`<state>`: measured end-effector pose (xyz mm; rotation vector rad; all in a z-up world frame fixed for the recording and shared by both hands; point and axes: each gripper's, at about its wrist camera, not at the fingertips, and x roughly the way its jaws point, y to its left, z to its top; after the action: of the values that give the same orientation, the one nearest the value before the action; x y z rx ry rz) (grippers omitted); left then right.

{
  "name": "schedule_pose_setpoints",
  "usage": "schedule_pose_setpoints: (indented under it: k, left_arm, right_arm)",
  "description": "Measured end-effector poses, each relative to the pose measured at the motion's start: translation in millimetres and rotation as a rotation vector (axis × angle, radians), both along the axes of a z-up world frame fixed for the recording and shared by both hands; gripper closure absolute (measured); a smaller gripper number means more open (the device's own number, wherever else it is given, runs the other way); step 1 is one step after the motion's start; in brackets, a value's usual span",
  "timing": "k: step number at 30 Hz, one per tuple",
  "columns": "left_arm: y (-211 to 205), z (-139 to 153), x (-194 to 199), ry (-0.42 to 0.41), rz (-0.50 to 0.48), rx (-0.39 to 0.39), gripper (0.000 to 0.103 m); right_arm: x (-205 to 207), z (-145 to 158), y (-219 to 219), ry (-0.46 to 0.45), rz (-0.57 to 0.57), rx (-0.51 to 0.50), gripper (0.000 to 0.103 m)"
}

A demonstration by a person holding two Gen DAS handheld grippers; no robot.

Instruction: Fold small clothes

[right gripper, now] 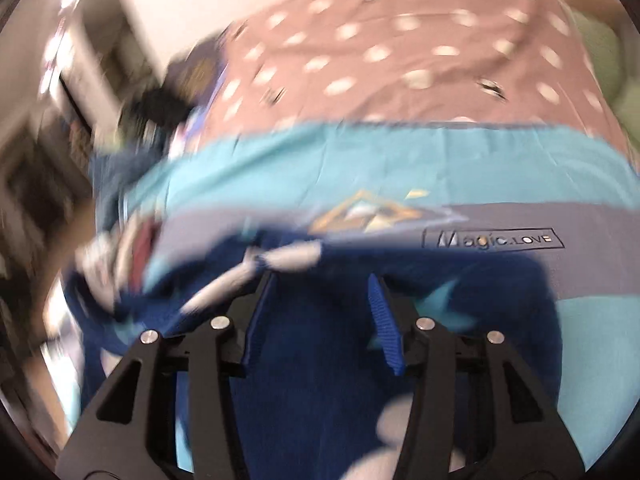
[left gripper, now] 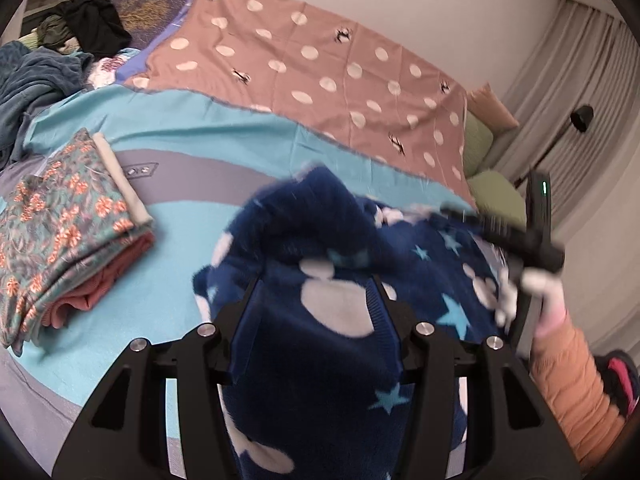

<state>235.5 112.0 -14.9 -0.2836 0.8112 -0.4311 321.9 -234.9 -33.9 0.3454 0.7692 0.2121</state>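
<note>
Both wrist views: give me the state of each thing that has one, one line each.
Navy fleece garment: rumpled on the bed, not yet folded, lying between both sets of jaws.
Left gripper: jaws apart, not pressing the fleece.
Right gripper: jaws apart over the fleece; view blurred.
Floral stack: folded, piled at the left.
Dark clothes heap: unfolded, at the far corner.

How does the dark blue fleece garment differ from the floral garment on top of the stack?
The dark blue fleece garment is fluffy, with white blobs and light blue stars; the floral garment is thin fabric with orange flowers on green. The fleece one lies bunched and unfolded in front of the hand-held gripper; the floral one is folded flat on a pink piece at the left. Both rest on the turquoise bedsheet.
</note>
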Motion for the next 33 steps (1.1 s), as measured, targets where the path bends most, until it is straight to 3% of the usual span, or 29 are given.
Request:
schedule_pose_setpoints:
  k: [2, 5, 8, 11, 12, 14, 16, 19, 25, 30, 33]
  left_arm:
    - [-8, -3, 1, 0.008, -0.037, 0.025, 0.050]
    - [-23, -5, 12, 0.009, -0.064, 0.089, 0.050]
    - [-37, -10, 36, 0.017, -0.071, 0.129, 0.050]
    - [-33, -38, 82, 0.065, 0.052, 0.307, 0.049]
    - [-25, -51, 96, 0.126, 0.089, 0.311, 0.051]
    - [-5, -63, 106, 0.197, 0.155, 0.194, 0.054]
    - [1, -49, 93, 0.145, 0.184, 0.167, 0.056]
    - [-4, -25, 60, 0.058, 0.163, 0.225, 0.046]
    - [18, -2, -38, -0.031, 0.093, 0.122, 0.035]
    - [42, -17, -112, 0.003, 0.081, 0.029, 0.035]
    - [50, -36, -135, 0.059, 0.079, -0.008, 0.035]
  right_arm:
    - [-8, 2, -7, -0.001, 0.003, 0.036, 0.054]
    - [-29, 2, -6, 0.002, 0.027, -0.025, 0.054]
    - [-59, -3, -11, 0.015, 0.066, -0.004, 0.054]
    - [-92, -14, -25, 0.027, 0.071, -0.044, 0.049]
    - [-101, -21, -35, 0.046, 0.029, -0.088, 0.048]
    - [-115, -33, -55, 0.079, -0.032, -0.089, 0.049]
    - [-139, -39, -78, 0.081, -0.061, -0.002, 0.051]
    - [-176, -37, -93, 0.053, -0.129, -0.003, 0.047]
    - [-250, -46, -103, 0.014, -0.145, 0.124, 0.047]
    - [-294, -54, -109, 0.028, -0.160, 0.163, 0.045]
    - [-313, -59, -109, 0.035, -0.160, 0.175, 0.044]
